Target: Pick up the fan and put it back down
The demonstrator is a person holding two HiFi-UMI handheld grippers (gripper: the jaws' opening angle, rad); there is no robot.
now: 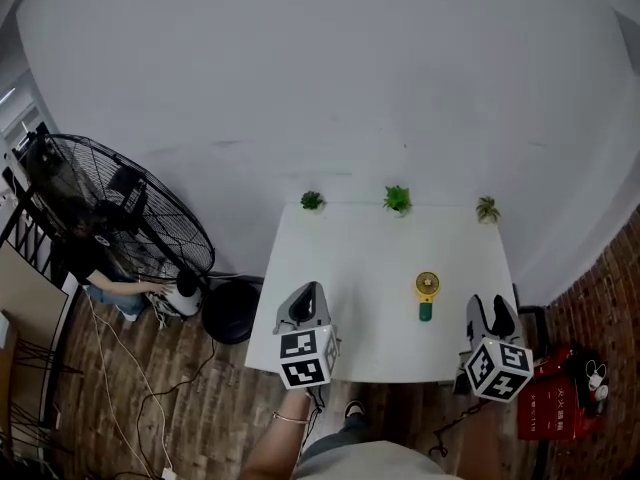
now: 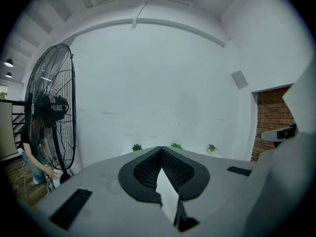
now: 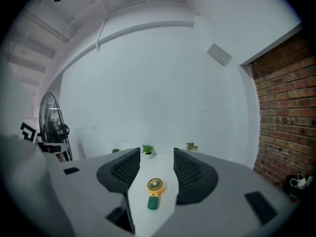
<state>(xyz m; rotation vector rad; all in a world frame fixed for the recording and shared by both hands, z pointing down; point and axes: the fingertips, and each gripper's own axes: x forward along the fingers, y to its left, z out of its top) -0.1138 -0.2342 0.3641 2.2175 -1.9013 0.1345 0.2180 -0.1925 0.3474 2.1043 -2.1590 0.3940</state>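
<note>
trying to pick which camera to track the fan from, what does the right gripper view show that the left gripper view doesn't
Only the right gripper view: the small yellow hand fan with a green handle, lying on the white table ahead of the right hand-held gripper, whose jaws stand apart. Only the left gripper view: the left hand-held gripper, jaws shut tip to tip, nothing between. Both: three small green potted plants at the table's far edge, the big black wire-cage floor fan and the red brick wall.

Matt white table (image 1: pixel 350 268); plastic fan (image 1: pixel 427 296).
</note>
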